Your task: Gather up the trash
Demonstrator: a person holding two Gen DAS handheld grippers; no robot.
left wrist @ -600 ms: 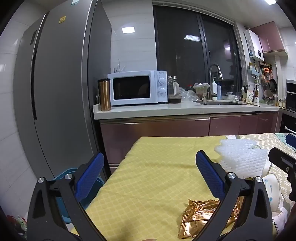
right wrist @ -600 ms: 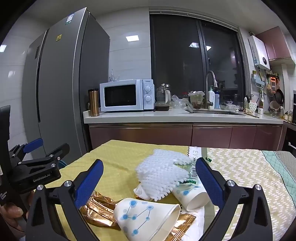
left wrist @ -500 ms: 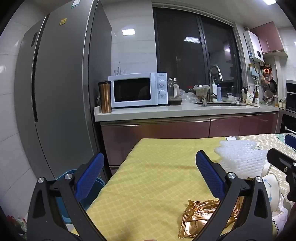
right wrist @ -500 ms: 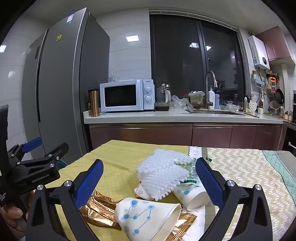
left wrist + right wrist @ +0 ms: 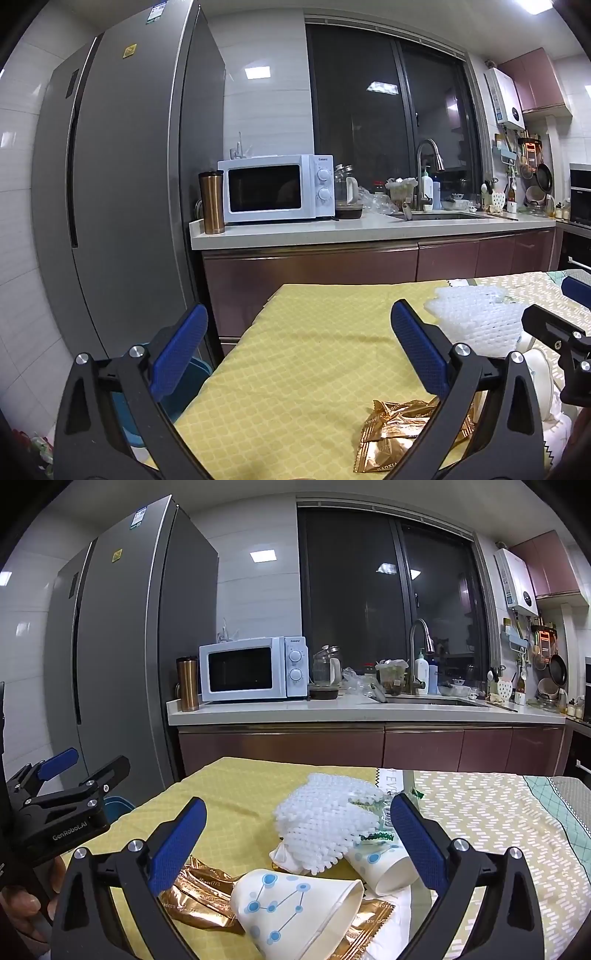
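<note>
Tipped paper cups (image 5: 295, 904), gold wrappers (image 5: 402, 435) — white foam netting (image 5: 325, 830)

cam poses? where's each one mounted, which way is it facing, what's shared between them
Left wrist: on the left gripper, facing the counter across the yellow tablecloth; its open blue fingers show, gold wrappers lower right, right gripper at right edge.
Right wrist: on the right gripper, over the trash pile: paper cup, white foam net; left gripper and the hand holding it at left.
Shared: microwave, fridge, wrappers, foam net.

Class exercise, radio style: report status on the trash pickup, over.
Left gripper open, empty. Right gripper open, above the crushed paper cup. Gold wrappers, foam net on table, ungrasped. Nothing blocking.
</note>
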